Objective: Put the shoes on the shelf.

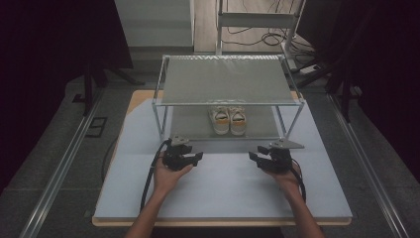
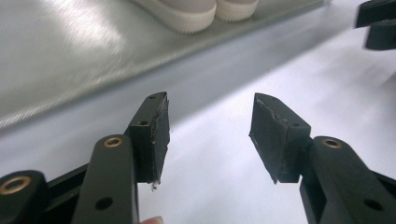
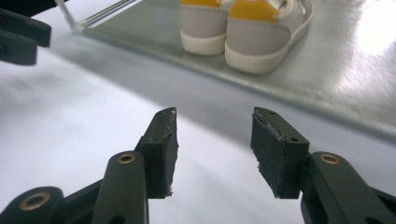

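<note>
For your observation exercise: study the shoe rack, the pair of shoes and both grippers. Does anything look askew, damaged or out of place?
Little stands out. The pair of shoes sits neatly side by side on the rack's lower shelf. Both the left gripper and the right gripper are open and hold nothing. Their pads look worn and chipped at the edges.

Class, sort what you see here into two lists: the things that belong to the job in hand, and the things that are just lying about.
Belongs to the job:
- pair of shoes, on the lower shelf
- two-tier rack
- left gripper, open and empty
- right gripper, open and empty

Just lying about:
- cables on the floor behind the rack
- white frame behind the rack
</note>
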`<action>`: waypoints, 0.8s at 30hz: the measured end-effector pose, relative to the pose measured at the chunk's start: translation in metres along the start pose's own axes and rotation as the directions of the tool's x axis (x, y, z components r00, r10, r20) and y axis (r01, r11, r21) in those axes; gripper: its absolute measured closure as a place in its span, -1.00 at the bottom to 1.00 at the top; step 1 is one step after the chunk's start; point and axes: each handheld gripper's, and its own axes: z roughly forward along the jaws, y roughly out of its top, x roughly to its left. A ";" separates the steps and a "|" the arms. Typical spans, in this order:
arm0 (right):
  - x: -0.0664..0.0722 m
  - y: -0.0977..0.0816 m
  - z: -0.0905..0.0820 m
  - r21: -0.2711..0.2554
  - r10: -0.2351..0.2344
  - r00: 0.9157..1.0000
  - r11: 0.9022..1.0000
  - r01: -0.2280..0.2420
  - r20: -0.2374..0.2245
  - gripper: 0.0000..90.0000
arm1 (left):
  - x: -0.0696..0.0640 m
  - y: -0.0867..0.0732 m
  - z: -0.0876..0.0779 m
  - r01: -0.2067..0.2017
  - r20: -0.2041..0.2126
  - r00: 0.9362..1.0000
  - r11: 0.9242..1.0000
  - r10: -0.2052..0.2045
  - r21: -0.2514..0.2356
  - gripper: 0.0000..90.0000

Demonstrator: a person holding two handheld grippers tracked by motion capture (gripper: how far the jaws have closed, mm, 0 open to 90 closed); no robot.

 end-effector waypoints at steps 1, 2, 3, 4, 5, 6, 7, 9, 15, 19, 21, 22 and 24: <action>0.000 -0.005 -0.006 -0.001 -0.007 1.000 1.000 0.007 0.000 0.11 | 0.001 -0.004 -0.003 0.001 0.000 1.000 1.000 -0.001 0.001 0.03; 0.000 -0.008 -0.009 0.000 -0.007 1.000 1.000 0.007 0.001 0.11 | 0.002 -0.010 -0.008 -0.002 -0.005 1.000 1.000 0.002 0.002 0.03; 0.000 -0.014 -0.015 0.001 -0.006 1.000 1.000 0.006 0.003 0.11 | 0.002 -0.013 -0.010 -0.003 -0.009 1.000 1.000 0.003 0.004 0.02; -0.001 -0.017 -0.018 0.001 -0.006 1.000 1.000 0.006 0.005 0.11 | 0.004 -0.020 -0.015 -0.003 -0.016 1.000 1.000 0.003 0.009 0.02; -0.003 -0.024 -0.025 0.003 -0.004 1.000 1.000 0.004 0.008 0.11 | 0.005 -0.023 -0.017 -0.005 -0.022 1.000 1.000 0.006 0.015 0.01; -0.004 -0.027 -0.028 0.005 -0.002 1.000 1.000 0.002 0.012 0.10 | 0.005 -0.026 -0.020 -0.006 -0.031 1.000 1.000 0.007 0.020 0.00; -0.005 -0.030 -0.031 0.008 0.002 1.000 1.000 -0.003 0.019 0.10 | 0.006 -0.031 -0.023 -0.006 -0.035 0.999 1.000 0.007 0.025 -0.01; -0.008 -0.037 -0.038 0.011 0.007 1.000 1.000 -0.007 0.030 0.10 | 0.007 -0.038 -0.027 -0.007 -0.040 0.999 0.999 0.009 0.033 -0.04; -0.017 -0.053 -0.053 0.025 0.013 0.998 1.000 -0.015 0.054 0.10 | 0.012 -0.058 -0.039 -0.002 -0.062 0.998 0.998 0.005 0.057 -0.08; -0.019 -0.059 -0.057 0.023 0.026 0.998 0.999 -0.028 0.059 0.09 | 0.017 -0.067 -0.043 0.008 -0.076 0.997 0.998 -0.003 0.056 -0.08; -0.019 -0.058 -0.058 0.017 0.017 0.998 1.000 -0.018 0.066 0.09 | 0.019 -0.069 -0.043 0.014 -0.080 0.997 0.998 -0.009 0.061 -0.09; -0.019 -0.058 -0.058 0.018 0.017 0.998 1.000 -0.018 0.067 0.09 | 0.020 -0.070 -0.043 0.020 -0.084 0.996 0.998 -0.016 0.056 -0.09; -0.019 -0.059 -0.057 0.021 0.018 0.998 1.000 -0.020 0.065 0.09 | 0.022 -0.070 -0.044 0.023 -0.087 0.996 0.998 -0.019 0.055 -0.11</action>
